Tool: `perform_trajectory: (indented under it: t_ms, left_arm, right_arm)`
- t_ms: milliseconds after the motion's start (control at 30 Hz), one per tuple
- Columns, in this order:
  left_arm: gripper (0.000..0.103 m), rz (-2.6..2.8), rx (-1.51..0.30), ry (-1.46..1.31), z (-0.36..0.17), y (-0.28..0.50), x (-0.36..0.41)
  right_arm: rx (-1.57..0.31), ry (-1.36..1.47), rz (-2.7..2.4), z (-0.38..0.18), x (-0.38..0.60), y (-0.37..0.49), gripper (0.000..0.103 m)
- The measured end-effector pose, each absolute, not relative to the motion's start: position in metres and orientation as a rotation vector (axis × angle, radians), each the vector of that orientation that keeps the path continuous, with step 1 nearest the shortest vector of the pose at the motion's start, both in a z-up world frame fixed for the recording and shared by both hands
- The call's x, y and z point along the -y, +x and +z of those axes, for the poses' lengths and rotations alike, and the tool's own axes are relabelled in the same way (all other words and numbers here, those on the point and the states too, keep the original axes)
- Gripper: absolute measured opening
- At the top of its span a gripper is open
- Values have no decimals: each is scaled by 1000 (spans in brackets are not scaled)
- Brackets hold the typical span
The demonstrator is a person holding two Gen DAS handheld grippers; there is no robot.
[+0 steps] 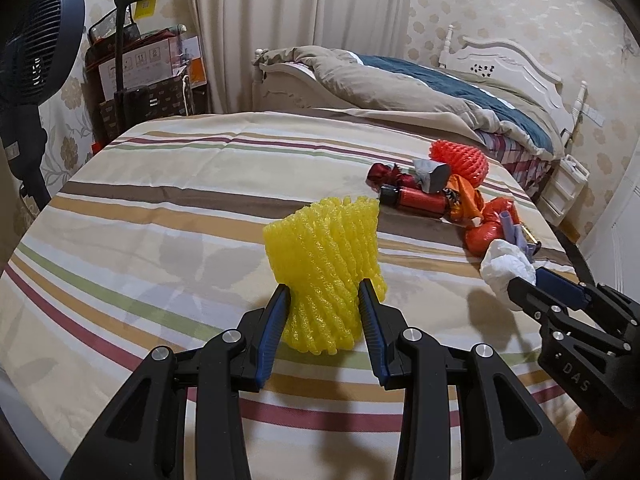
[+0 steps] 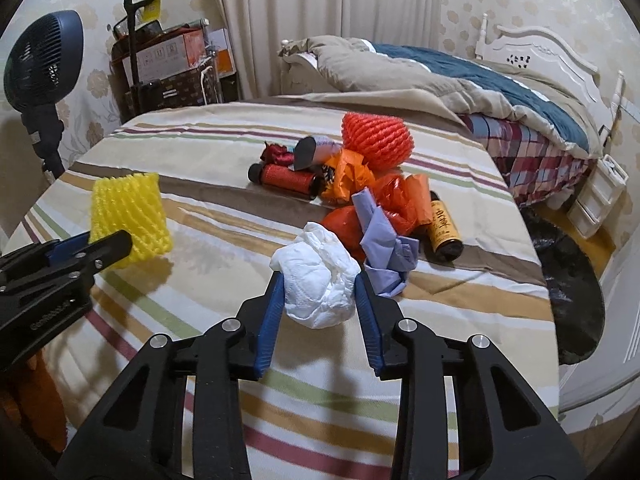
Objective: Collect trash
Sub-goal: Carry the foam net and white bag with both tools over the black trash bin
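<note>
Left gripper point(image 1: 325, 300) clamps yellow foam net point(image 1: 326, 264); right gripper point(image 2: 319, 290) clamps white tissue point(image 2: 318, 280).

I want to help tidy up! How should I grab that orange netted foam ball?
Probably from above, the tongs closing across the widest middle of the round orange foam-net ball. Crumpled orange plastic wrappers press against its near side, so a side approach looks crowded. The soft mesh should squash slightly.
</note>
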State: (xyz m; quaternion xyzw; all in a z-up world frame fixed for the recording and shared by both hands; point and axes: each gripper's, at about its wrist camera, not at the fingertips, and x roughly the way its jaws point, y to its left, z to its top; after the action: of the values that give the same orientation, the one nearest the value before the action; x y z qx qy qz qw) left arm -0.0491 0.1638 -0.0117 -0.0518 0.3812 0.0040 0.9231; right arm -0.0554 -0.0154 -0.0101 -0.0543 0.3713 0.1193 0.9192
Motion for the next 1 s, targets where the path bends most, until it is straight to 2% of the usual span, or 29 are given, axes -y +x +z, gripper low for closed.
perform_trajectory:
  t_ms: [433,700,1000]
  left_arm:
    - [38,-147,-728,-91,12,-53,-106]
    - [38,-274,-683,-24,27,-35,-35]
    - [38,-371,-697,66,20,9,44]
  right_arm:
    - [-669,-29,119,23,83,-71,35]
    - [-632,40,-31,32,158,-62,35]
    - [-636,104,-141,21,231,-31,35]
